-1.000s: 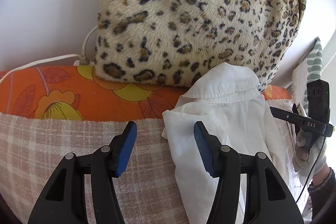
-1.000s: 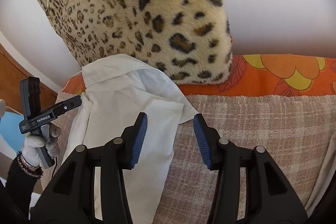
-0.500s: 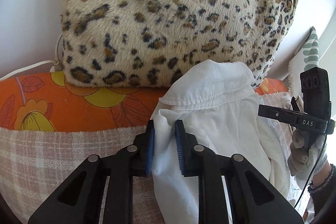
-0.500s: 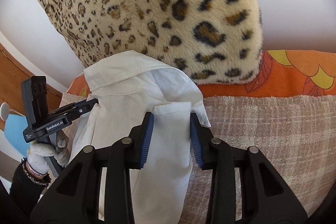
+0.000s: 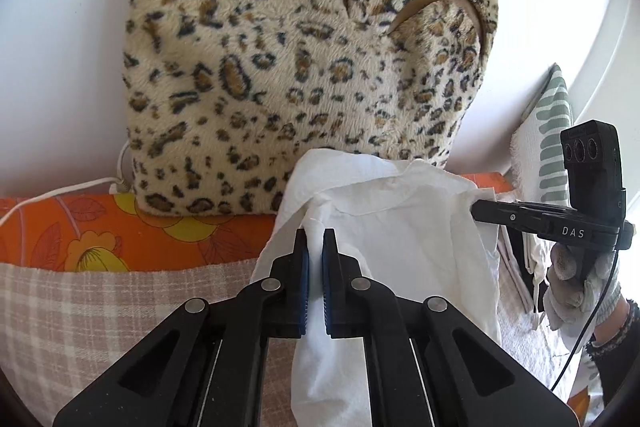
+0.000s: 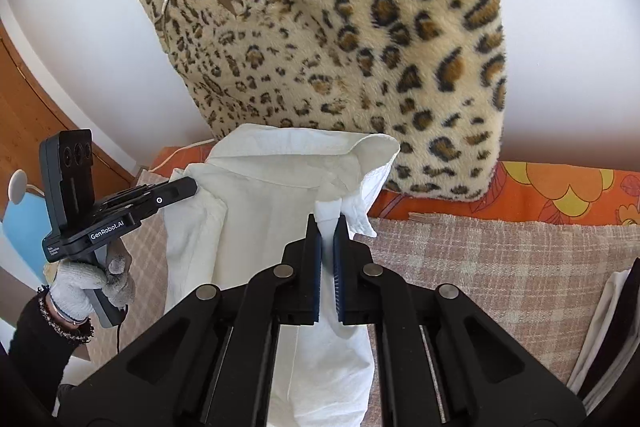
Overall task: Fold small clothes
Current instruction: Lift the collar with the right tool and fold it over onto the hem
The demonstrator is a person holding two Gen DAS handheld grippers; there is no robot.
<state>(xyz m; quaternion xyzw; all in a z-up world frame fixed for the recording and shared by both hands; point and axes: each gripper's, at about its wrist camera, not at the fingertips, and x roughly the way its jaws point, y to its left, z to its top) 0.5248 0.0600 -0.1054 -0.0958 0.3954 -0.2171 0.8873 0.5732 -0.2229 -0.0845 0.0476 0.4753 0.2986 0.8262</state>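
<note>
A small white collared shirt [image 5: 404,239] hangs lifted off the checked blanket [image 5: 100,311], stretched between both grippers. My left gripper [image 5: 315,241] is shut on the shirt's left shoulder, a fold of cloth pinched between the blue pads. My right gripper [image 6: 327,229] is shut on the right shoulder beside the collar [image 6: 304,151] of the white shirt [image 6: 256,227]. In the left wrist view the right gripper [image 5: 480,207] bites the shirt's far edge; in the right wrist view the left gripper [image 6: 191,186] does the same. Gloved hands hold both handles.
A leopard-print plush cushion [image 5: 304,51] leans on the white wall right behind the shirt. An orange floral sheet [image 5: 80,235] lies under it, with a white cable [image 5: 60,193] at left. A green-striped white cloth [image 5: 548,131] stands at right. More folded fabric [image 6: 608,323] lies at the right edge.
Both grippers went from open over the shirt to shut on its shoulders. They then rose, lifting the top of the shirt off the blanket.
</note>
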